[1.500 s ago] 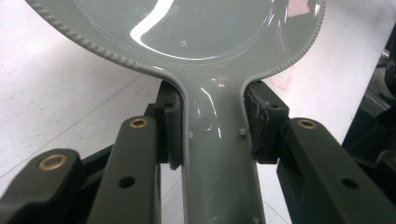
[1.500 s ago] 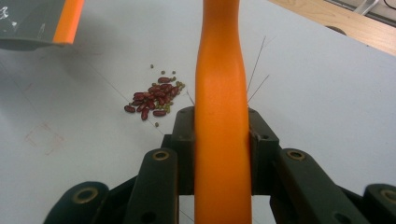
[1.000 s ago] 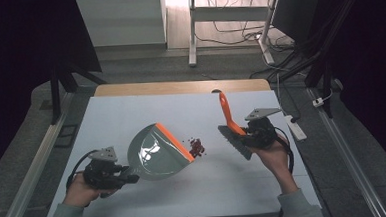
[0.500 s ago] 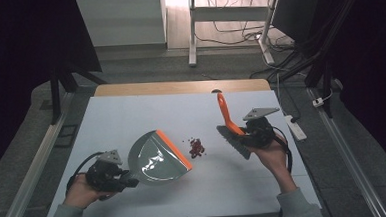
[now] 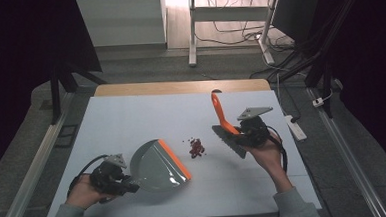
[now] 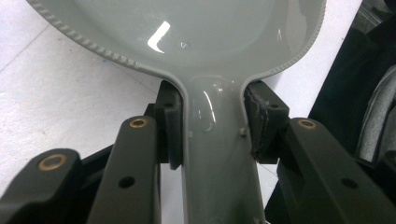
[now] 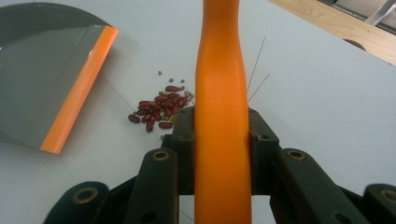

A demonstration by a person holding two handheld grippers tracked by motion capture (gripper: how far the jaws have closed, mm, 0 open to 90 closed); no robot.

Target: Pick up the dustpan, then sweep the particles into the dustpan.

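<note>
A grey dustpan [image 5: 156, 166] with an orange lip lies flat on the white table [image 5: 131, 116], its lip facing a small pile of red beans [image 5: 196, 147]. My left gripper [image 5: 127, 183] is shut on the dustpan's handle [image 6: 217, 158], one pad pressing each side. The right gripper [image 5: 243, 134] is shut on the orange handle [image 7: 220, 88] of a brush [image 5: 221, 118] whose dark bristles [image 5: 230, 141] rest on the table right of the beans. From the right gripper view, the beans [image 7: 160, 108] lie just ahead-left, and the dustpan [image 7: 51, 79] is beyond them.
A wooden strip [image 5: 180, 87] borders the table's far edge. Metal rails [image 5: 34, 167] run along both sides. A white power strip [image 5: 294, 125] lies on the floor at the right. Desk legs and cables [image 5: 236, 21] stand behind the table.
The dustpan and my left gripper have slid toward the table's near edge, opening a gap to the beans. The brush and right gripper have barely moved.
</note>
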